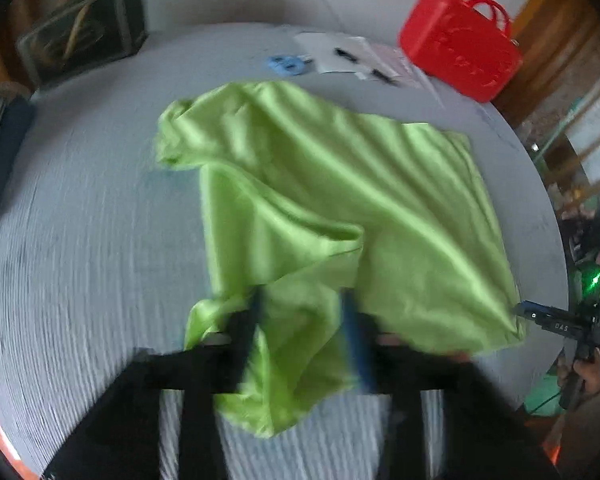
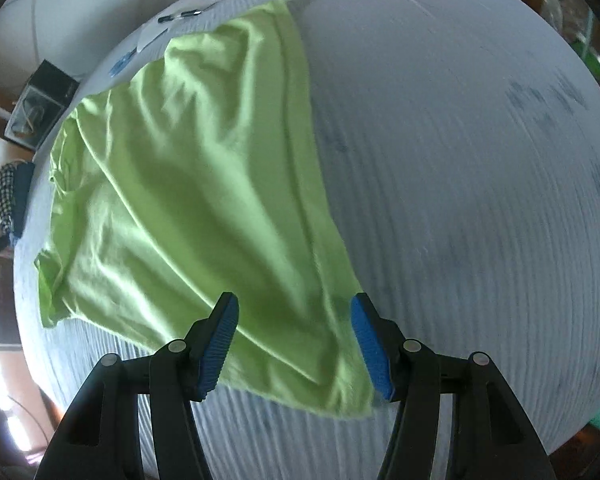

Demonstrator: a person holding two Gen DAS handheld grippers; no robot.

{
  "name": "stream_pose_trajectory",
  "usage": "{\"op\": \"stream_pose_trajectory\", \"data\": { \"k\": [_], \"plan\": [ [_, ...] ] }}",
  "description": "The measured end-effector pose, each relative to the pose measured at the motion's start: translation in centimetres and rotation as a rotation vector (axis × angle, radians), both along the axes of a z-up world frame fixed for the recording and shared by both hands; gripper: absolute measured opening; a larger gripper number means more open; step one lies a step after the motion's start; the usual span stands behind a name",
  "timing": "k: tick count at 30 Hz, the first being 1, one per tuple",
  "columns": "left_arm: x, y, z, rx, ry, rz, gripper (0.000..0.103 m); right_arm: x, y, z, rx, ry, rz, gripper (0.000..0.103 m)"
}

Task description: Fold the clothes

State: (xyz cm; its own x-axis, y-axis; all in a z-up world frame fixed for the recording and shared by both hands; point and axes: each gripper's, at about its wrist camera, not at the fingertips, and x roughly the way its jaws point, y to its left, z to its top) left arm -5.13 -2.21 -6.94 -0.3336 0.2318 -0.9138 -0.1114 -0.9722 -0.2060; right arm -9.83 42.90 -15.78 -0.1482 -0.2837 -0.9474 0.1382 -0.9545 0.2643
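A lime-green shirt [image 1: 320, 184] lies spread and wrinkled on the round grey table [image 1: 80, 240]. My left gripper [image 1: 302, 316] is blurred at the shirt's near end. Its fingers stand apart with a bunched fold of the cloth between them, and a flap hangs toward me. In the right wrist view the shirt [image 2: 204, 184] stretches away to the left. My right gripper [image 2: 294, 320] is open over its near corner, one blue pad on each side of the cloth. The right gripper [image 1: 560, 324] also shows at the far right in the left wrist view, held by a hand [image 1: 588, 376].
A red plastic case [image 1: 460, 44] stands at the table's far right. Beside it lie papers with pens [image 1: 348, 56] and a small blue object [image 1: 286, 64]. A dark box [image 1: 84, 28] sits at the far left, and folded dark clothes [image 1: 0, 148] at the left edge.
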Motion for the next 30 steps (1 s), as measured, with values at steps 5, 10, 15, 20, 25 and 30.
{"op": "stream_pose_trajectory", "data": {
  "k": [5,10,15,20,25,30],
  "plan": [
    [0.8,-3.7,-3.0,-0.042,-0.044,0.079,0.075,1.4,1.1,-0.3,-0.017,-0.006,-0.028,0.059],
    [-1.3,-4.0,-7.2,-0.07,-0.066,0.13,0.075,2.2,2.0,0.0,-0.019,-0.006,-0.048,0.063],
    [-1.7,-3.7,-10.0,-0.06,-0.154,0.111,0.053,2.8,3.7,1.1,0.0,0.015,-0.085,0.067],
    [0.2,-4.8,-8.4,-0.094,-0.131,0.156,0.004,3.1,3.0,-0.4,0.055,0.005,-0.071,0.09],
    [6.6,-11.0,-3.3,-0.106,-0.044,0.335,0.004,3.7,0.7,-1.4,0.153,0.024,-0.001,0.09],
    [9.3,-13.9,-3.8,-0.095,-0.086,0.386,0.004,4.0,-0.2,-1.6,0.244,0.011,0.049,0.085]
  ]
}}
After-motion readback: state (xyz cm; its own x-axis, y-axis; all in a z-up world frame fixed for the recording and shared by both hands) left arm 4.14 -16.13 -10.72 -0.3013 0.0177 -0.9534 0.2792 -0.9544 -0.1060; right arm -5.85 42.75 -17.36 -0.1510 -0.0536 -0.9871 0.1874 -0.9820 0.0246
